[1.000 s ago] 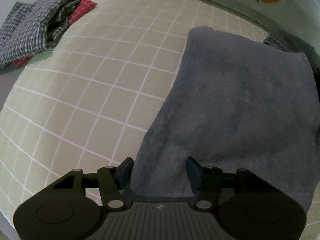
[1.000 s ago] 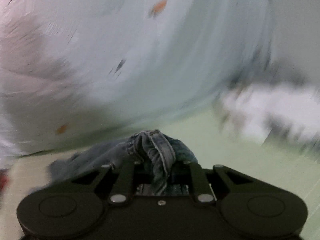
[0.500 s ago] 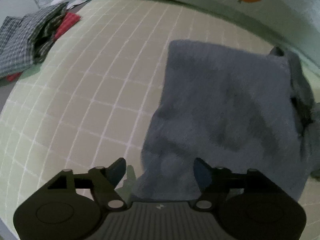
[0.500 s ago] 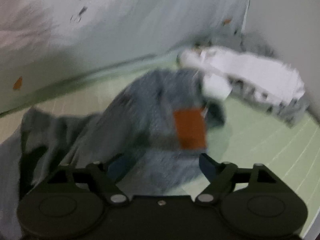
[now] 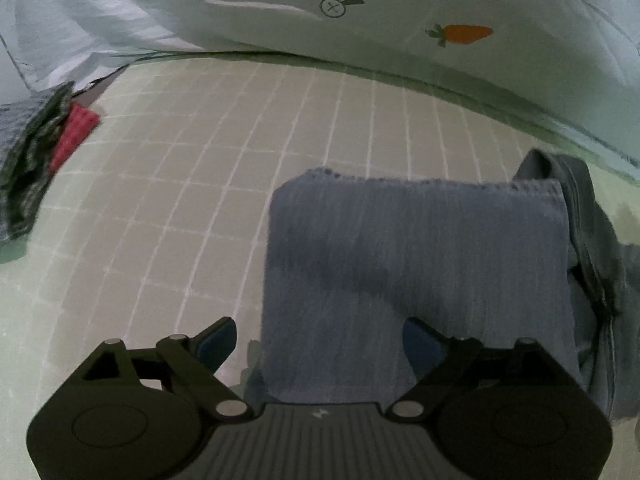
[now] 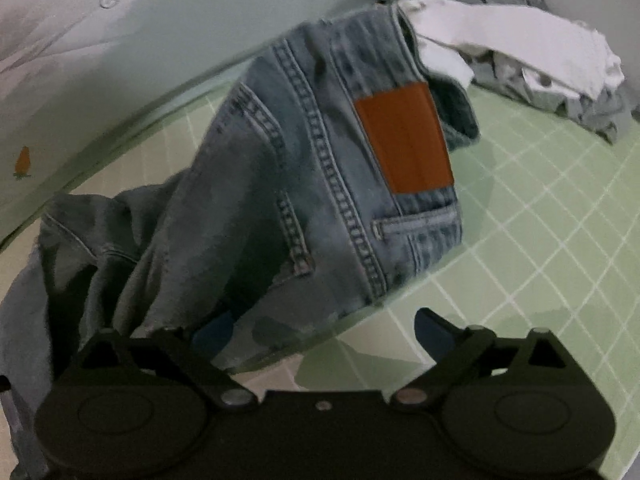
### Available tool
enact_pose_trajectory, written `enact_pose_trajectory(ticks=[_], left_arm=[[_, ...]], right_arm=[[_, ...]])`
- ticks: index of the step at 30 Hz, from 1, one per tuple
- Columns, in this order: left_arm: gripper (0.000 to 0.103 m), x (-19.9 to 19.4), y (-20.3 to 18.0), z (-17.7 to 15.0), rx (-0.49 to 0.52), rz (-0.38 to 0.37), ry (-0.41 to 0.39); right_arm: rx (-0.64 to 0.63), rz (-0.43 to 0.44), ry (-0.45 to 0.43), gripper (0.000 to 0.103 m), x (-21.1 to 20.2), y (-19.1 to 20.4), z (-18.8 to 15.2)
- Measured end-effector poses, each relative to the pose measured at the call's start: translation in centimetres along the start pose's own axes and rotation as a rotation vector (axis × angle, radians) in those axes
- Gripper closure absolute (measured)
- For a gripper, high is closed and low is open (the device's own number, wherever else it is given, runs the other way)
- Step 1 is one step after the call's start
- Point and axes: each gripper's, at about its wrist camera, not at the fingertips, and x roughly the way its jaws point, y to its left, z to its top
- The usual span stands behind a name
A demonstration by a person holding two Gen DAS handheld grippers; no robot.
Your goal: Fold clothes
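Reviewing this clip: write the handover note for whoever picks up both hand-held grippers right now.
Left hand-held gripper: open, jaws have just been opening, over the near edge of the folded jeans, not pinching.
Right hand-held gripper: open, jaws have just been opening; denim waist end with the brown patch lies between them, not pinched.
Done: jeans folded over on the green grid mat.
Left: tidy the loose waist end; crumpled clothes wait behind.

Jeans [image 6: 320, 184]: lower left portion running behind the right gripper [image 6: 320, 332] housing and off the frame's left edge; stitching blurring. Checked garment [image 5: 28, 160] with red cloth [image 5: 74, 136]: being cut off at the left edge, pattern smearing. White clothing pile [image 6: 520, 60]: individual pieces blurring together, too indistinct to tell apart.
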Motion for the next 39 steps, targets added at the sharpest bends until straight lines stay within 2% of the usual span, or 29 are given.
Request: enact_pose_trajectory(ticks=[13, 16, 18, 19, 21, 23, 28, 29, 30, 34, 36, 39], left_arm=[[0.013, 2.2, 0.4, 1.9, -0.005, -0.075, 0.011], [0.027, 2.5, 0.6, 2.0, -0.021, -0.118, 0.018], [0.046, 2.6, 0.8, 2.0, -0.04, -0.15, 0.023], [0.05, 2.5, 0.8, 2.0, -0.046, -0.162, 0.022], [0.068, 2.3, 0.7, 1.7, -0.05, -0.171, 0.014], [0.081, 1.9, 0.8, 1.6, -0.061, -0.173, 0.001], [0.087, 0.3, 2.7, 1.1, -0.129, -0.214, -0.036], [0.09, -0.4, 3.1, 0.9, -0.145, -0.208, -0.05], [0.093, -1.2, 3.7, 0.7, -0.153, -0.171, -0.073], [0.094, -4.9, 6.7, -0.2, -0.185, 0.018, -0.18], [0.094, -6.2, 9.1, -0.5, -0.232, 0.099, -0.195], [0.094, -7.8, 12.6, -1.9, -0.303, 0.298, -0.214]], right_arm=[[-0.064, -0.051, 0.042, 0.004, 1.4, 3.2, -0.4], [-0.082, -0.057, 0.052, 0.004, 1.6, 4.2, -0.5], [-0.095, -0.072, 0.042, 0.004, 1.5, 4.8, -0.5], [-0.107, -0.077, 0.037, 0.004, 1.5, 5.0, -0.5], [-0.135, -0.091, 0.021, 0.004, 1.2, 5.5, -0.4], [-0.158, -0.102, 0.01, 0.004, 1.0, 5.9, -0.3], [-0.169, -0.109, -0.016, 0.004, 0.0, 6.1, -0.2], [-0.168, -0.108, -0.022, 0.004, -0.2, 6.1, -0.2], [-0.168, -0.108, -0.029, 0.004, -0.4, 6.0, -0.2], [-0.16, -0.109, -0.047, 0.004, -1.1, 5.5, -0.5], [-0.144, -0.105, -0.042, 0.004, -1.1, 5.1, -0.9], [-0.1, -0.084, -0.024, 0.004, -0.9, 4.3, -1.4]])
